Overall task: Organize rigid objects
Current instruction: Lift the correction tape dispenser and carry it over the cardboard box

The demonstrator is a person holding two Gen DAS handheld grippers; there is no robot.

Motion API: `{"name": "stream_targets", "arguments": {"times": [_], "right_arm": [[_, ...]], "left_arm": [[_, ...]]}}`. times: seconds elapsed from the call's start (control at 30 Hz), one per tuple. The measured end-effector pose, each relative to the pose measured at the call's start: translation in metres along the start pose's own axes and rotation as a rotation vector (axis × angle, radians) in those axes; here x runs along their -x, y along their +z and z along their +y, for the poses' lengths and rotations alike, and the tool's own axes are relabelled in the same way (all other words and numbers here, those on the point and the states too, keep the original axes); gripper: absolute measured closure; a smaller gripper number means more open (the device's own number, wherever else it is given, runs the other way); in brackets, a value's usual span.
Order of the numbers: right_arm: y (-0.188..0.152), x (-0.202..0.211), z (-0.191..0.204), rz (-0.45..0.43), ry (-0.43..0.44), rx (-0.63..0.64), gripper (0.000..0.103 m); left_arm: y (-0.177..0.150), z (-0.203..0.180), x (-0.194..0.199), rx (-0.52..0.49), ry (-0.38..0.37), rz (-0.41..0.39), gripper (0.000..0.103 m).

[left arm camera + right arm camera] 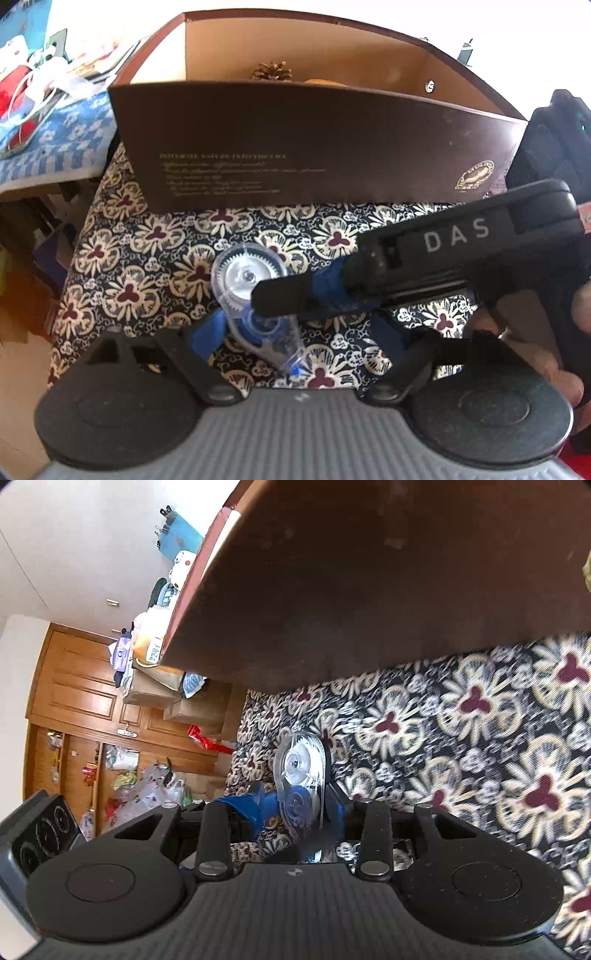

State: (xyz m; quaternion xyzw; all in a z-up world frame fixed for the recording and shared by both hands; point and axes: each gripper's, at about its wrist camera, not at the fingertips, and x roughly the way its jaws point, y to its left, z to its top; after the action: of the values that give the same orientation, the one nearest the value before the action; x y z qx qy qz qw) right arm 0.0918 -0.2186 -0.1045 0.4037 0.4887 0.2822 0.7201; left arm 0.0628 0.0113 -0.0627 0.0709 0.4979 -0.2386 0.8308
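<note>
On the patterned desk (pixel 147 258), just before the brown box (pixel 314 147), our right tool (pixel 306 812) grips the clear correction-tape dispenser (pixel 251 291) edgewise; our left tool (pixel 295 332) seems open around it. Light, slick, brittle plastic: we hold its flat faces

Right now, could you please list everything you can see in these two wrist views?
correction tape dispenser: one, clear with white and blue reels, on the floral cloth before the box, between both grippers' fingers.
box: one, dark brown outside, tan inside, open top, behind the dispenser.
pine cone: one, brown, inside the box.
floral cloth: one, black, cream and maroon, under the box.
blue patterned cloth: one, far left.
wooden doors: brown, background.
cardboard boxes: several, tan, stacked by the doors.
left gripper: black, blue-taped fingers, straddling the dispenser.
right gripper: black, closed on the dispenser.
hand: one, holding the right gripper.
</note>
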Motion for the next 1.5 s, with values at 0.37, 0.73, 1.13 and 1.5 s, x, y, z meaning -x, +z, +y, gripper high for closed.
{"name": "stream_targets", "arguments": {"times": [0.37, 0.73, 1.13, 1.5], "right_arm": [[0.001, 0.009, -0.025, -0.036, 0.036, -0.079, 0.090], [0.000, 0.008, 0.004, -0.085, -0.070, 0.076, 0.085], [-0.002, -0.003, 0.011, -0.109, -0.104, 0.038, 0.085], [-0.019, -0.008, 0.017, -0.166, -0.091, -0.089, 0.081]], "left_arm": [[0.005, 0.017, -0.005, 0.079, -0.058, -0.025, 0.071], [0.009, 0.023, -0.009, 0.021, -0.040, -0.035, 0.032], [0.019, 0.030, -0.021, -0.056, -0.137, -0.055, 0.043], [0.028, 0.057, -0.016, -0.111, -0.214, -0.059, 0.071]]}}
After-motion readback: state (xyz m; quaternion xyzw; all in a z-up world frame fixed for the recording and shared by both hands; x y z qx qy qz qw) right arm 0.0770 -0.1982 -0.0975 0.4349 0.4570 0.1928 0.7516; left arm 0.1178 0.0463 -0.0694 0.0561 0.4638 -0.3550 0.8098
